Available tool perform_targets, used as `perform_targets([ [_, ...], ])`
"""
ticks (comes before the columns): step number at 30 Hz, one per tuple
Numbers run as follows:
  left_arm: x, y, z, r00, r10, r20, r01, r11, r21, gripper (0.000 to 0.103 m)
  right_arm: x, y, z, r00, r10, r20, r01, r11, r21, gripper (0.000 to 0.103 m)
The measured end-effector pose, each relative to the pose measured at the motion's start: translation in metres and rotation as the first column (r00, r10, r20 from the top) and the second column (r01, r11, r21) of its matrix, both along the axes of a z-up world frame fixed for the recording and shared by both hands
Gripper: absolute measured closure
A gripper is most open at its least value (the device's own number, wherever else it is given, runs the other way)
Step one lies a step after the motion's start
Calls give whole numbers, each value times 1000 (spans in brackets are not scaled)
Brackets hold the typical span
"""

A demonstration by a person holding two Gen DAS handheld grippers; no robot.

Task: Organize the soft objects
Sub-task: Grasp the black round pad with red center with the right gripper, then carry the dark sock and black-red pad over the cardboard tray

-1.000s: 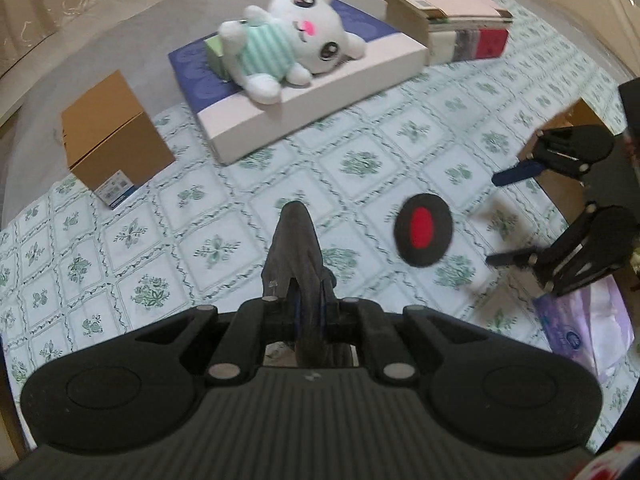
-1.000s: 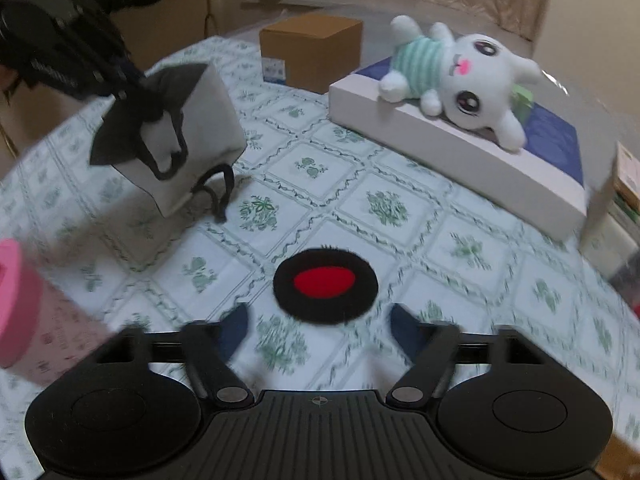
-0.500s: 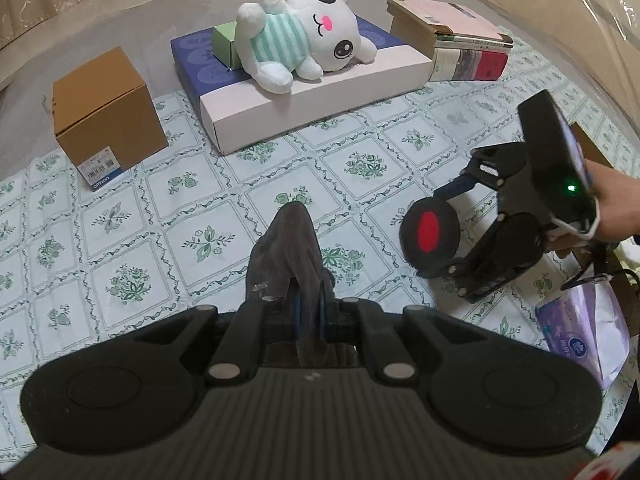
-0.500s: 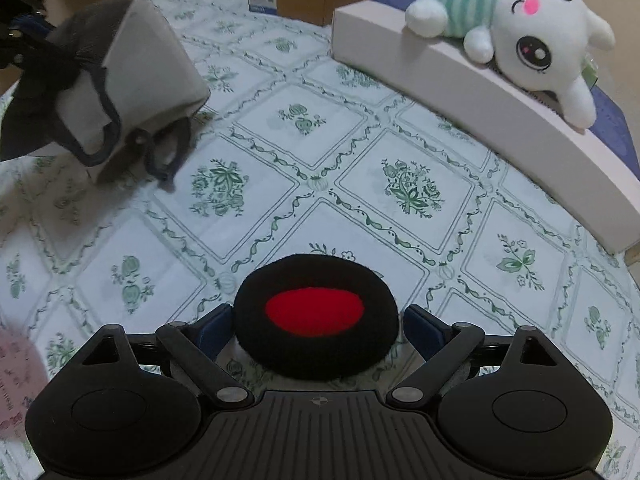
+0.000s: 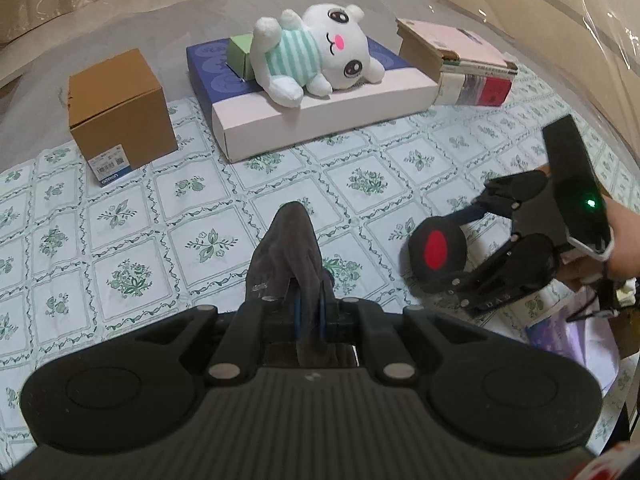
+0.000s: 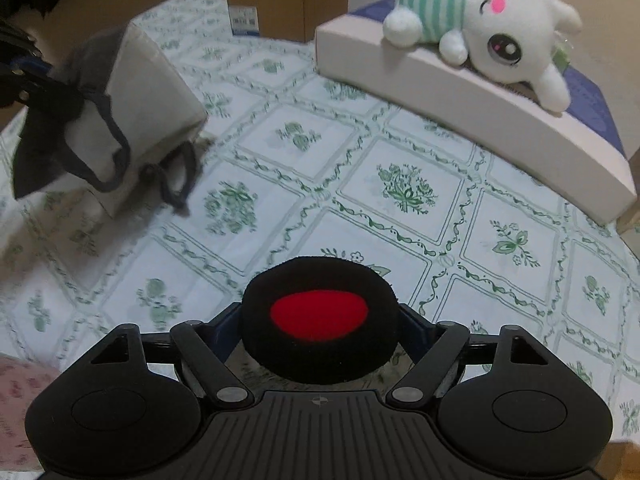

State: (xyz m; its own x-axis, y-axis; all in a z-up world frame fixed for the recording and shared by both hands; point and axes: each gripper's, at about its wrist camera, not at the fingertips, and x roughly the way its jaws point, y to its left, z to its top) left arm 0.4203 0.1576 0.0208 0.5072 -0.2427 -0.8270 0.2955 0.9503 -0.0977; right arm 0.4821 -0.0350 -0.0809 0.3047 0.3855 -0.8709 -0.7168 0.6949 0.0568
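Tongs: left point(image 5: 310, 312) pinching grey bag point(image 5: 288, 248), right point(image 6: 320, 332) closing around black-red pad point(image 6: 320, 312), open tablecloth point(image 6: 400, 184) ahead.

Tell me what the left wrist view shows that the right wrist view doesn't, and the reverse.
Left wrist only: the stack of books, the green box behind the plush, and the right gripper seen from outside, a hand behind it.

Right wrist only: the whole grey fabric bag with its dark handles.

Both: the black-and-red pad, the plush toy, the cardboard box and the patterned cloth.
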Motion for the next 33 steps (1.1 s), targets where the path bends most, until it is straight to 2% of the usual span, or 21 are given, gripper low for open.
perform_targets([
  [8,-29,-3,37,998,35,44,-34,999,-13,96,-41,-23,59,997,-63,53,59,996,66,24],
  [17,-85,-31,92,994,32,109,-32,999,3,96,-124,-50,124,986,-134,98,118,981,157,24],
  [27,-146,-82,140,983,-3,183,12,999,-50,96,-210,-89,162,972,-199,123,165,955,245,24],
  [33,-178,-118,143,980,-37,195,51,996,-67,96,-250,-116,169,962,-247,119,203,933,297,24],
])
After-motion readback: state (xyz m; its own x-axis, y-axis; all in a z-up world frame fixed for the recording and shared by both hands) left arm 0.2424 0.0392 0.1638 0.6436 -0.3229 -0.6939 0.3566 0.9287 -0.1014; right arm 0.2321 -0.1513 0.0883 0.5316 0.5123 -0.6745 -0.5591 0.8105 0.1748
